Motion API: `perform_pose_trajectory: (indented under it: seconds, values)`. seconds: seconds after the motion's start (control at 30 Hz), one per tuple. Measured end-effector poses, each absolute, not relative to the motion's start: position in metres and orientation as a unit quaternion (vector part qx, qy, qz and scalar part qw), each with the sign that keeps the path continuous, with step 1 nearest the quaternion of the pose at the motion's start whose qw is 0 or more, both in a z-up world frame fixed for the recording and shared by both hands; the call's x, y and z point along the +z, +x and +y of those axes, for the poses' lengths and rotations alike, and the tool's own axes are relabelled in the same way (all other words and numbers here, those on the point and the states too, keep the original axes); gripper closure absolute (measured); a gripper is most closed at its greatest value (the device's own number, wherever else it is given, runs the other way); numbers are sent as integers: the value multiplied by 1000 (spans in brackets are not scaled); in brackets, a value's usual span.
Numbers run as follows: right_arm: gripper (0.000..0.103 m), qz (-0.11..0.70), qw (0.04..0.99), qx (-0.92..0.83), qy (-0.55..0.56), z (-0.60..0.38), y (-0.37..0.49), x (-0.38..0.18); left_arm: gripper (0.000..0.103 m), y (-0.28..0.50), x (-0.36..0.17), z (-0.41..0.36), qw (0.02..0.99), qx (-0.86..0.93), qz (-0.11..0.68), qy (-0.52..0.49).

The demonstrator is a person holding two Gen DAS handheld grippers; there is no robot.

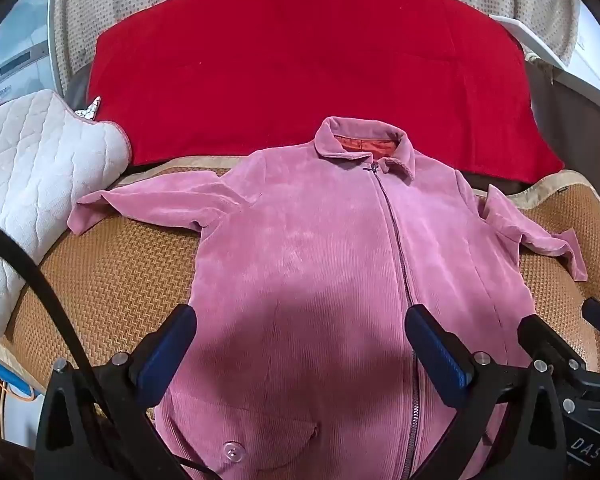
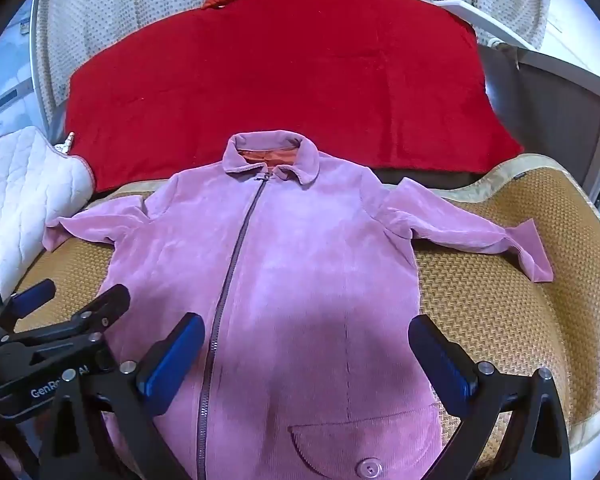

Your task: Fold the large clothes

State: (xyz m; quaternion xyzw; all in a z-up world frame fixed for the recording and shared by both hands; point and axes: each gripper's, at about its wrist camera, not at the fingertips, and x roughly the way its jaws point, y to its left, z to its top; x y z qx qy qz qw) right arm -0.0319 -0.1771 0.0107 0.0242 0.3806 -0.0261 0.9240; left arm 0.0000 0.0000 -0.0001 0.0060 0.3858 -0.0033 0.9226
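Note:
A pink corduroy jacket (image 1: 320,264) lies flat and zipped on a woven mat (image 1: 112,264), collar at the far end, both sleeves spread out sideways. It also shows in the right wrist view (image 2: 300,264). My left gripper (image 1: 300,352) is open and empty, hovering above the jacket's lower left half. My right gripper (image 2: 306,356) is open and empty above the lower right half. The right gripper's fingers (image 1: 548,340) show at the right edge of the left wrist view; the left gripper's fingers (image 2: 100,304) show at the left of the right wrist view.
A red blanket (image 1: 300,68) lies beyond the collar. A white quilted cushion (image 1: 32,168) sits left of the left sleeve. The mat (image 2: 500,292) has bare stretches beside both sleeves. A black cable (image 1: 40,280) crosses the lower left.

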Motion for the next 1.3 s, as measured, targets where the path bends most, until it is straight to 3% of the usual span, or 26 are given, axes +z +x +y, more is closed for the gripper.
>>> perform_pose_trajectory:
  seconds: [1.3]
  values:
    - [0, 377, 925, -38, 17, -174, -32, 15, 0, -5, -5, 8, 919, -8, 394, 4]
